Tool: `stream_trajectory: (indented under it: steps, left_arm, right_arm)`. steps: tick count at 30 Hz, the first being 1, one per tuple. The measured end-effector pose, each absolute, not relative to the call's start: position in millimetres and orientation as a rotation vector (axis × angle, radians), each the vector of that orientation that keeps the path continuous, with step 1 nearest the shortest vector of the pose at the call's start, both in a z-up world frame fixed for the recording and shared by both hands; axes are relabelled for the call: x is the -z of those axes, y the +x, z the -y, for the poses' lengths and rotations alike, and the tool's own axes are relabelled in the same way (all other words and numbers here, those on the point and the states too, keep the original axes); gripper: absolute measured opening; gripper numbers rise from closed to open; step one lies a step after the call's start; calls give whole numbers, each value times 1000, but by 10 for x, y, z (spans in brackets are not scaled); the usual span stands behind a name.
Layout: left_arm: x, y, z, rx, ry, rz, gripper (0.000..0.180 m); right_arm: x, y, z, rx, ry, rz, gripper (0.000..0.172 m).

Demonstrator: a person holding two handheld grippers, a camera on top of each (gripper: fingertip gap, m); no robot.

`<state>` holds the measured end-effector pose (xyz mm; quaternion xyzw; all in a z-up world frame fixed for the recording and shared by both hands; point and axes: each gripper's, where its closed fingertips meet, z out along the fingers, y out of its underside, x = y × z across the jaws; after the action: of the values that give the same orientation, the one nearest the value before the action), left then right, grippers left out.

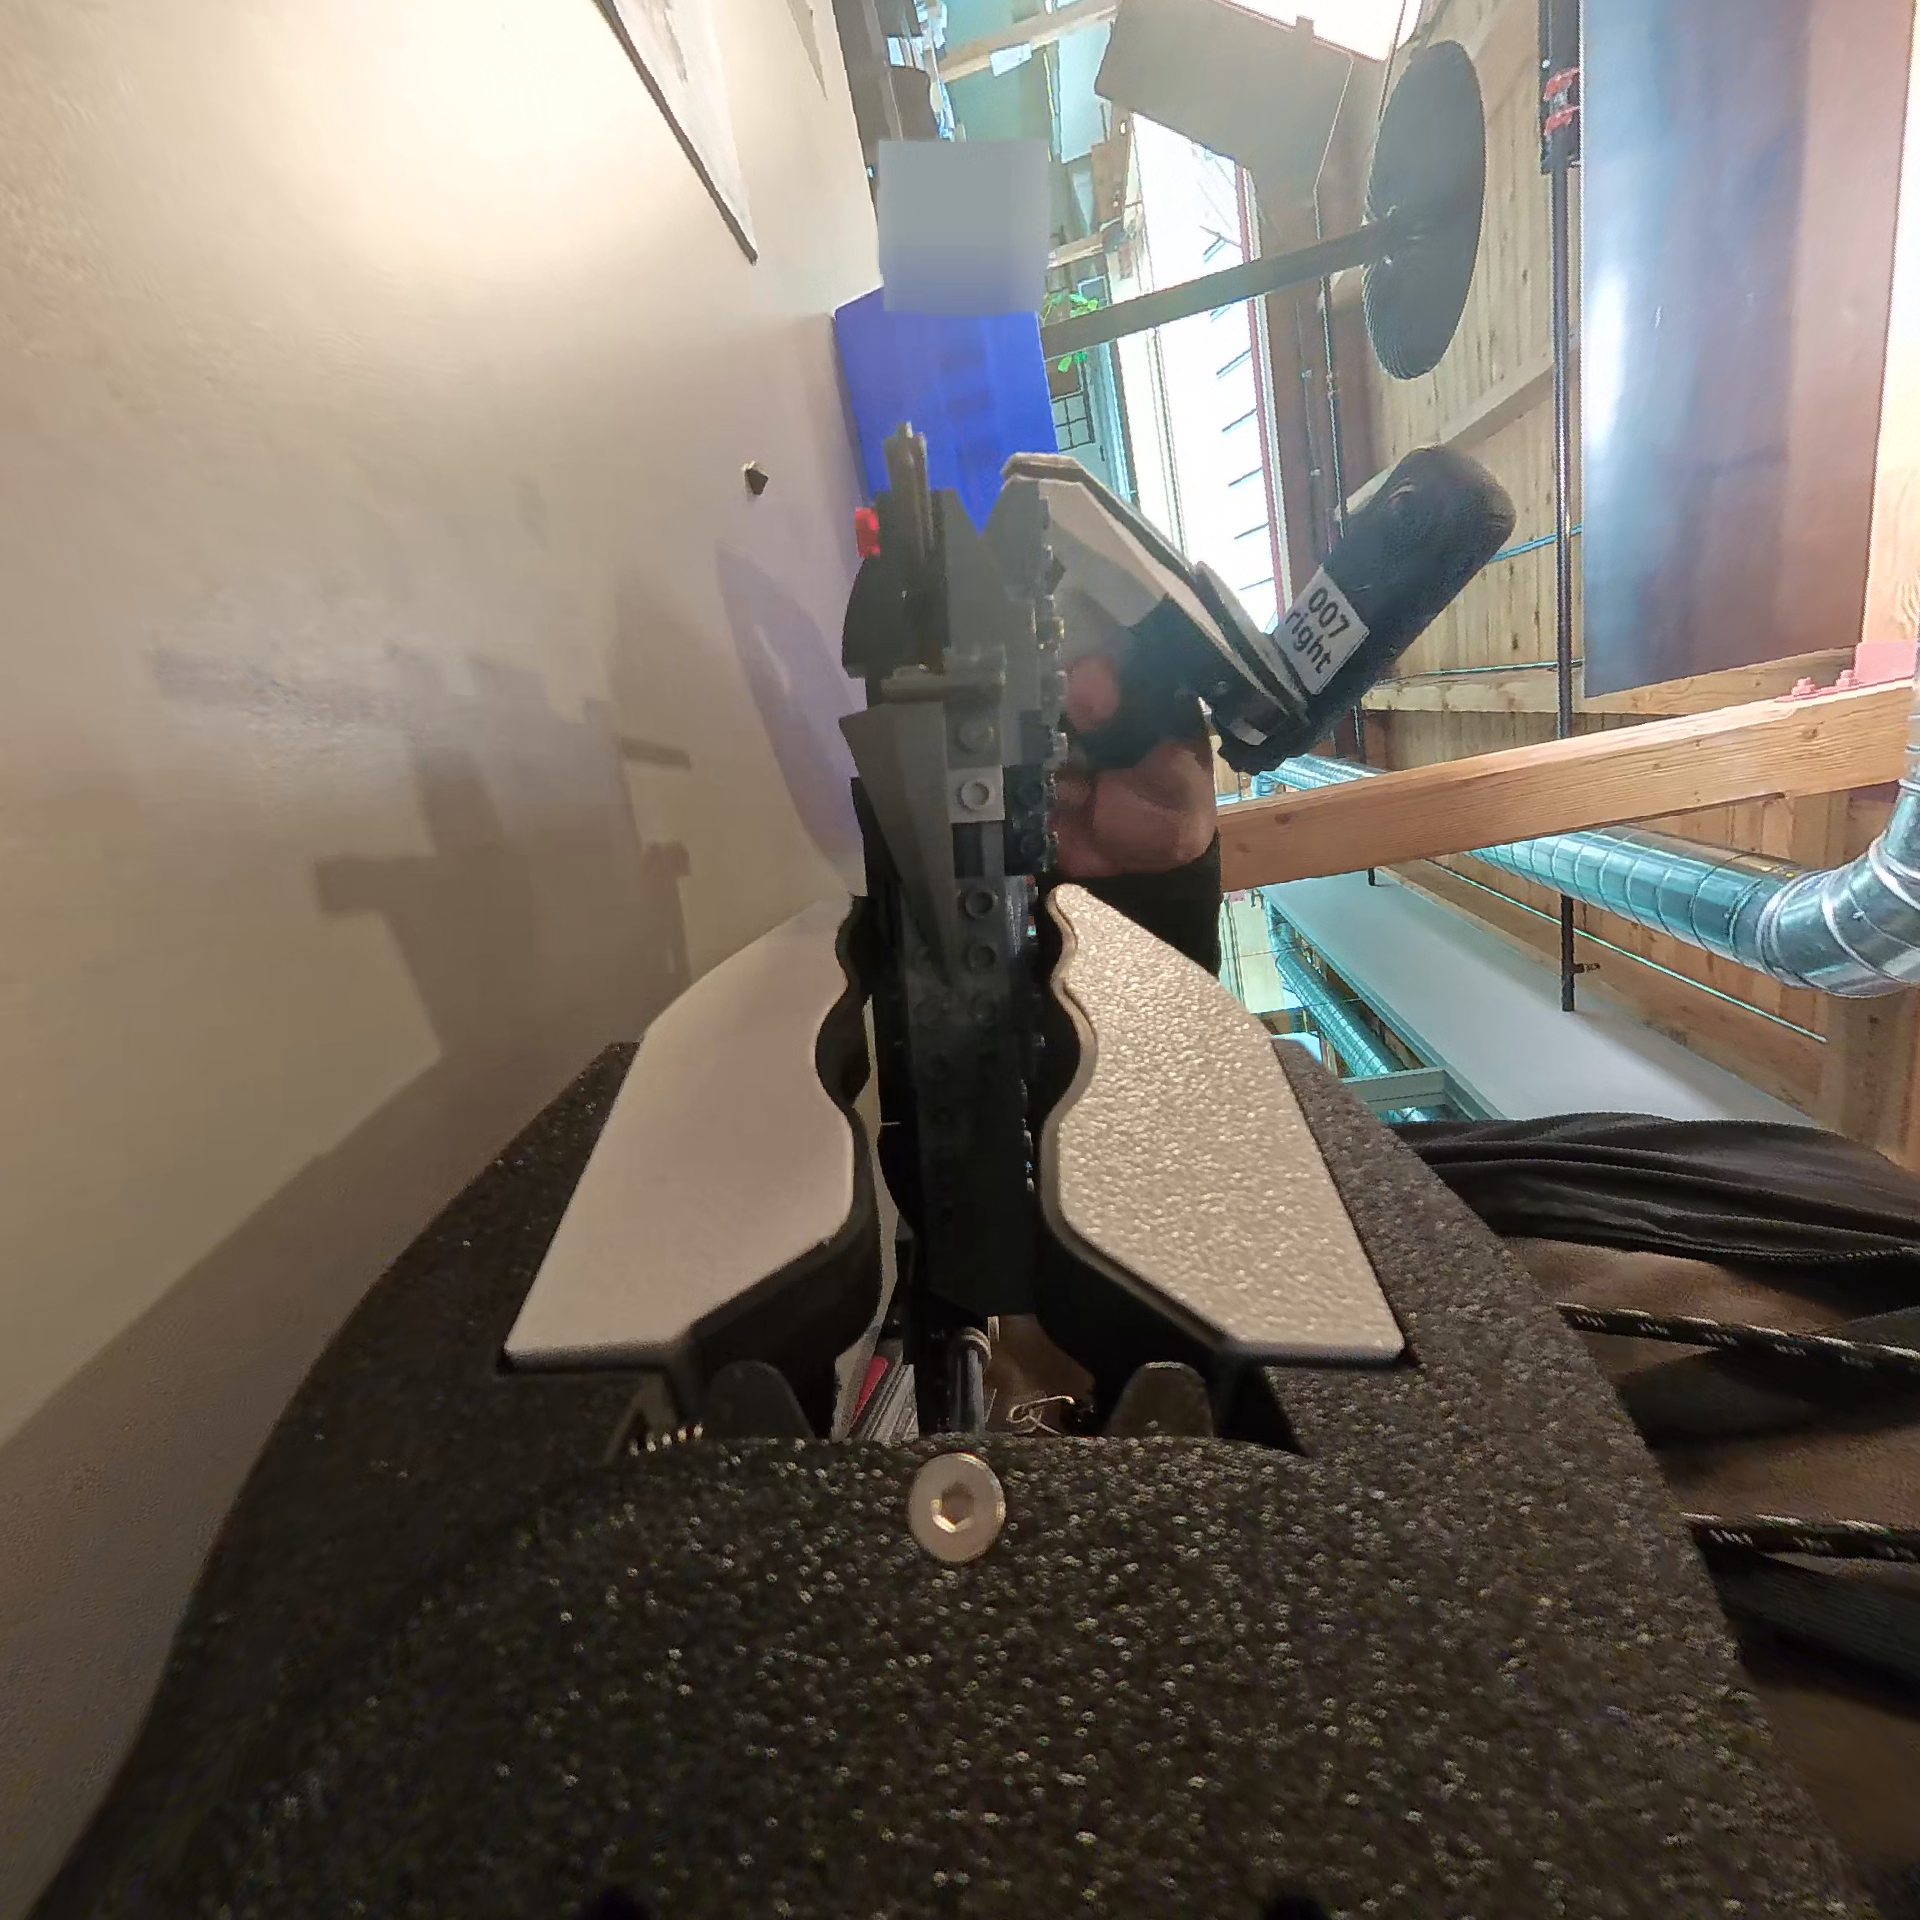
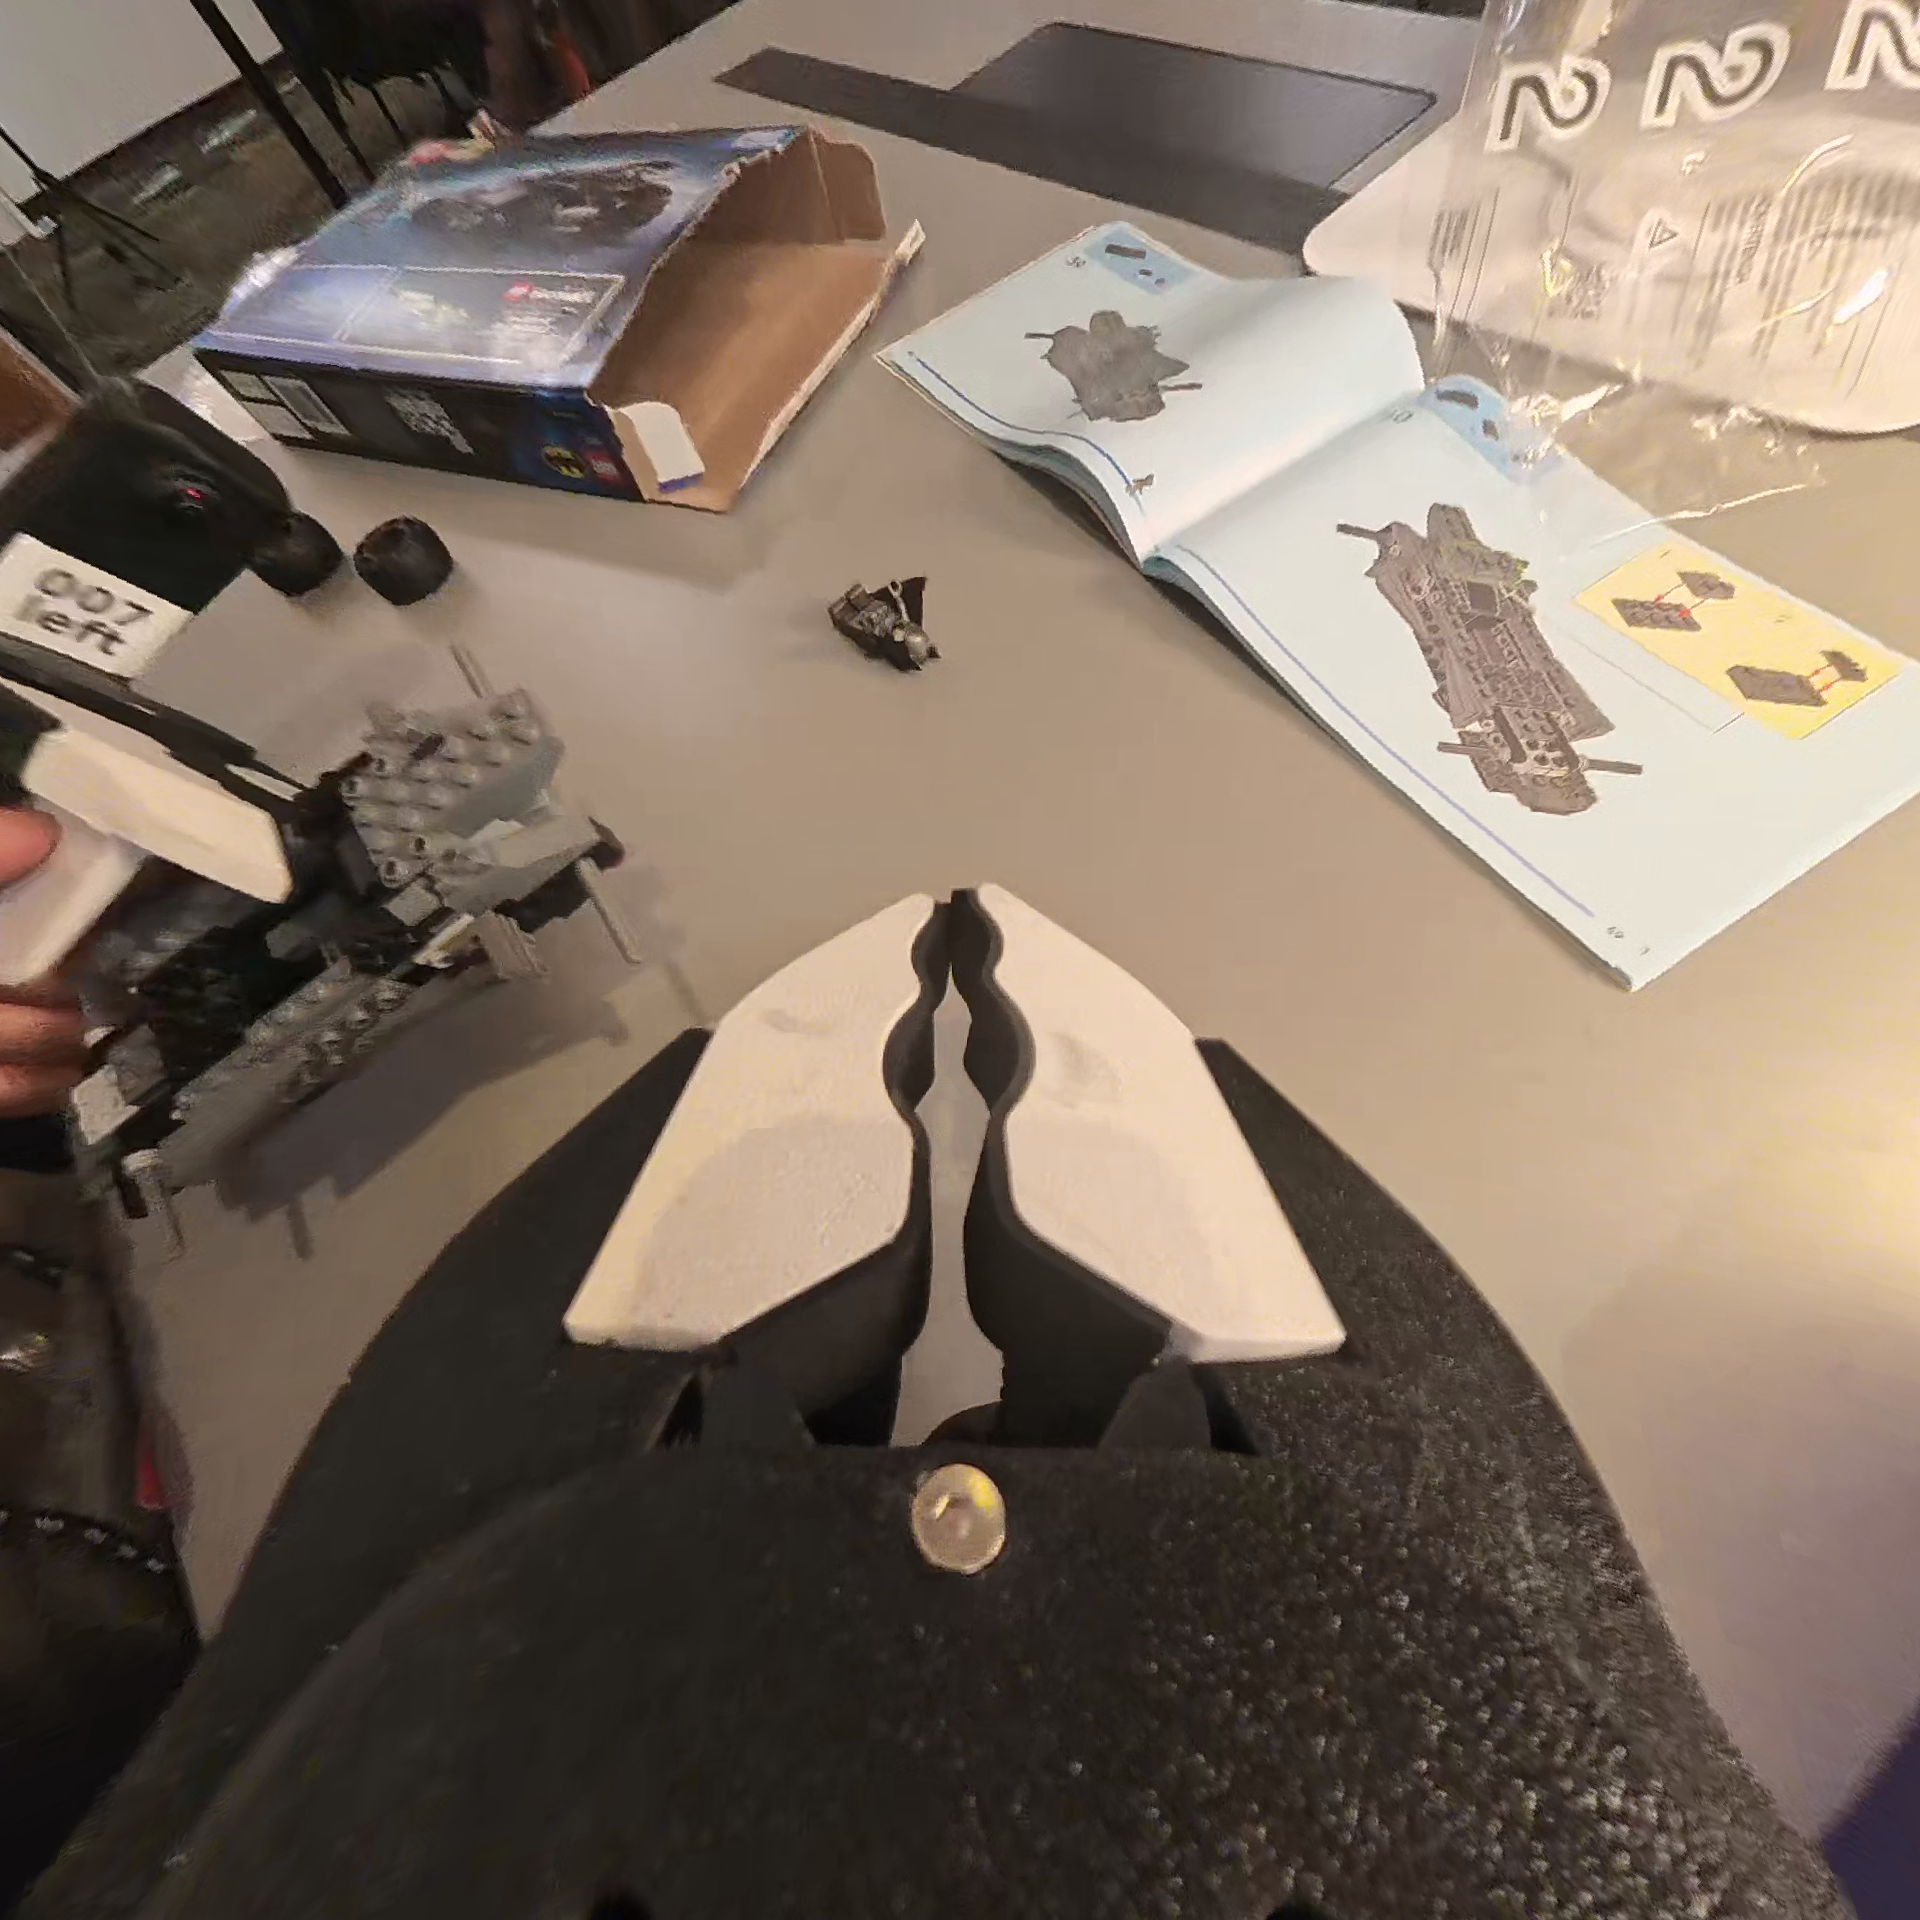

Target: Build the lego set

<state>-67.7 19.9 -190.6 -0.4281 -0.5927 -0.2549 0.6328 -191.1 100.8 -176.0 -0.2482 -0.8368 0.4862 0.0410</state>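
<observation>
The left tool (image 1: 951,935) is clamping the grey-and-black brick-built model (image 1: 961,831); the right tool (image 2: 954,904) is hovering fully closed, empty, above the grey bench (image 2: 1039,727).

Left gripper (image 1: 961,925): jaws partly apart, both pads pressed on a grey and black brick model (image 1: 956,790); right gripper (image 2: 954,902): fingertips closed together, nothing between them, hovering above the table.
</observation>
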Motion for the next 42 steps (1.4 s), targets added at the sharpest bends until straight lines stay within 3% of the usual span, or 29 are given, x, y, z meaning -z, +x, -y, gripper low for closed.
stream_trajectory:
  steps: [3, 10, 23, 26, 33, 42]
  left_arm:
    - [1897, -671, -219, 591, -975, 1347, 30]
    - [1910, -648, -210, 586, -969, 1353, 30]
    - [1883, -651, -188, 576, -965, 1352, 30]
    - [1920, -642, -197, 583, -982, 1373, 30]
    - [2055, -615, -252, 607, -1036, 1470, 30]
    - [2033, -569, -310, 513, -1201, 1470, 30]
  right_arm:
    - [2035, -2060, -1156, -1264, -814, 2587, 1]
    - [2472, -2198, -1254, -1060, -1050, 2607, 26]
    - [2571, -2211, -1194, -912, -969, 2651, 8]
    - [2412, -2103, -1063, -1048, -930, 2671, 8]
    - [1384, -1230, -312, -1564, -453, 2674, 8]
    - [1661, -800, -66, -1378, -103, 2732, 8]
